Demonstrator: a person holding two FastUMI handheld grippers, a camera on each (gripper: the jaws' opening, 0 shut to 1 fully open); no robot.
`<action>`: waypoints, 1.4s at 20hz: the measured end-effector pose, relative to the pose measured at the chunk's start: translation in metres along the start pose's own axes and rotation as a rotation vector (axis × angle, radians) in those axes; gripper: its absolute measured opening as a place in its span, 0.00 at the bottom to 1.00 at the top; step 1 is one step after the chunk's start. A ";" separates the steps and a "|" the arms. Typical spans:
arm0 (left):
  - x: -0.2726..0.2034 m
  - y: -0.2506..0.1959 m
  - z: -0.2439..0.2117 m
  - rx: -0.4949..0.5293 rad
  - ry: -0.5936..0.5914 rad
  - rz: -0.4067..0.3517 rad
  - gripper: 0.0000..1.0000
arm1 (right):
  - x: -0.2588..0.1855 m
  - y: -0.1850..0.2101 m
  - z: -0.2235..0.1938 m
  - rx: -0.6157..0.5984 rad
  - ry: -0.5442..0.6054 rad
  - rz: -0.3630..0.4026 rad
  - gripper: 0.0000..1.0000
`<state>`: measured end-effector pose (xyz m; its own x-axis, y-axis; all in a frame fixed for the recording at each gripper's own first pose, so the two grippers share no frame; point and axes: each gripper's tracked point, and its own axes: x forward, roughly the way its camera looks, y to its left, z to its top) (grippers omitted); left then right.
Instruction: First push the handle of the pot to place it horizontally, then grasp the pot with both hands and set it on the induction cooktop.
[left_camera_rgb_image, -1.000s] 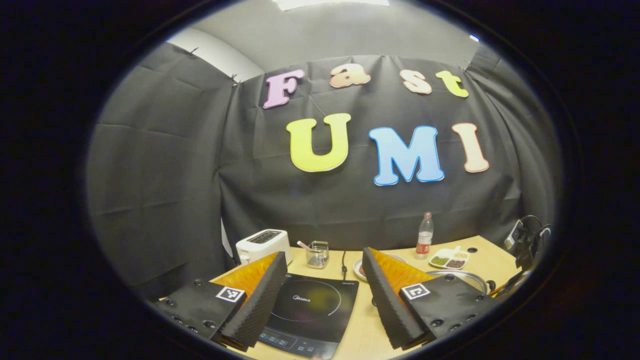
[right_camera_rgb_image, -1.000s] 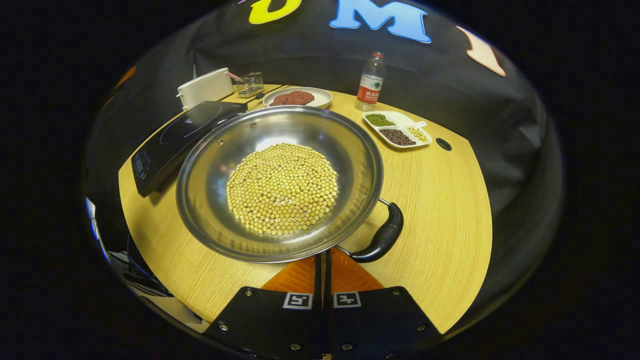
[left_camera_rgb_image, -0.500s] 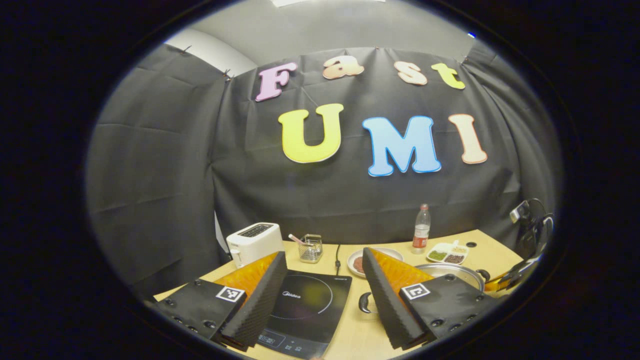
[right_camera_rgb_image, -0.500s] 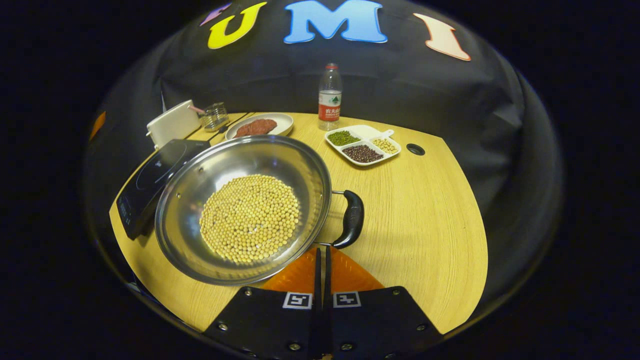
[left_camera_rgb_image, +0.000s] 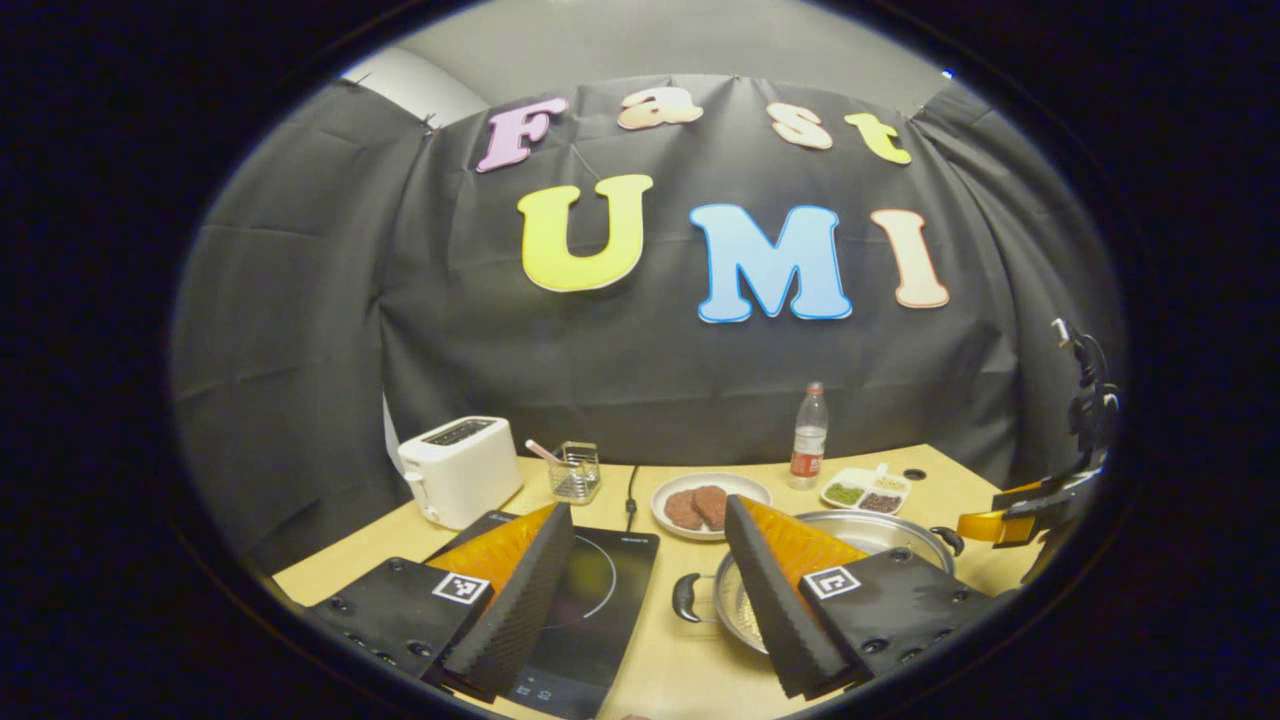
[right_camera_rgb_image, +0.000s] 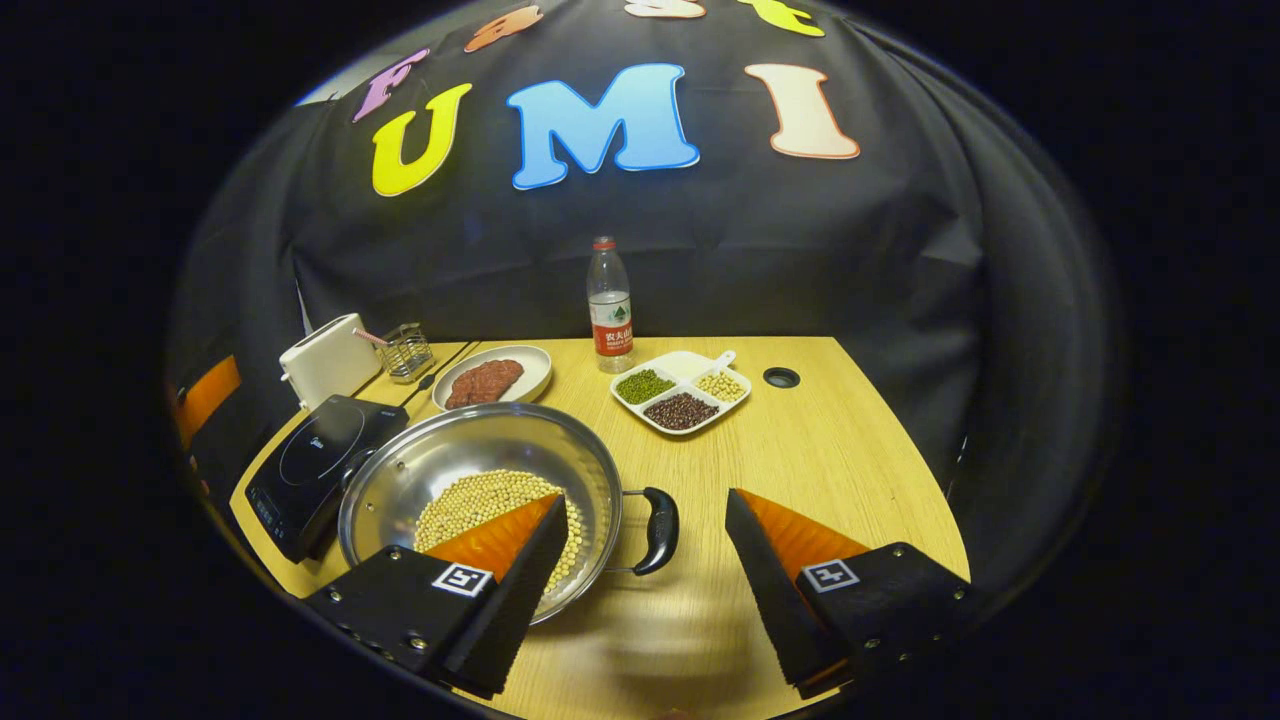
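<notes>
Pot (right_camera_rgb_image: 480, 480), steel and holding yellow beans, sits on the wooden surface (right_camera_rgb_image: 830, 450) just right of the induction cooktop (right_camera_rgb_image: 315, 465); whether its rim overlaps the cooktop's edge, you cannot tell. Its two black handles lie roughly along a left-right line: the right handle (right_camera_rgb_image: 660, 530) faces your right tool (right_camera_rgb_image: 645, 570), and the left handle (left_camera_rgb_image: 685, 597) faces your left tool (left_camera_rgb_image: 650, 590). Both tools stand wide open, holding nothing. In the right gripper view the right handle sits between the spread fingers, closer to the left finger, which overhangs the pot's rim. In the left gripper view the left handle lies between that tool's fingers, nearer its right one. So each hand is nearest its own handle, and the handle-turning step looks done. Judging from this, you next close on each handle across its short width, then carry the pot leftward onto the cooktop.
</notes>
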<state>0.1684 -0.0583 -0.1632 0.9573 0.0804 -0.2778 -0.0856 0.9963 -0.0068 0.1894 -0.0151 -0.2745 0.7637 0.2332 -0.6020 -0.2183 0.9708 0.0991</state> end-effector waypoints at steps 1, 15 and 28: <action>0.007 -0.004 -0.008 -0.005 0.021 -0.016 0.96 | 0.000 0.000 -0.001 -0.002 0.001 -0.003 0.96; 0.080 -0.033 -0.118 -0.046 0.281 -0.116 0.95 | 0.022 0.003 -0.021 -0.024 0.062 -0.029 0.96; 0.105 -0.050 -0.171 -0.038 0.438 -0.131 0.98 | 0.058 0.011 -0.045 0.017 0.155 -0.010 0.83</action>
<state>0.2256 -0.1045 -0.3559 0.7544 -0.0745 -0.6522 0.0101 0.9947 -0.1020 0.2034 0.0066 -0.3440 0.6627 0.2137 -0.7178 -0.2003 0.9741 0.1051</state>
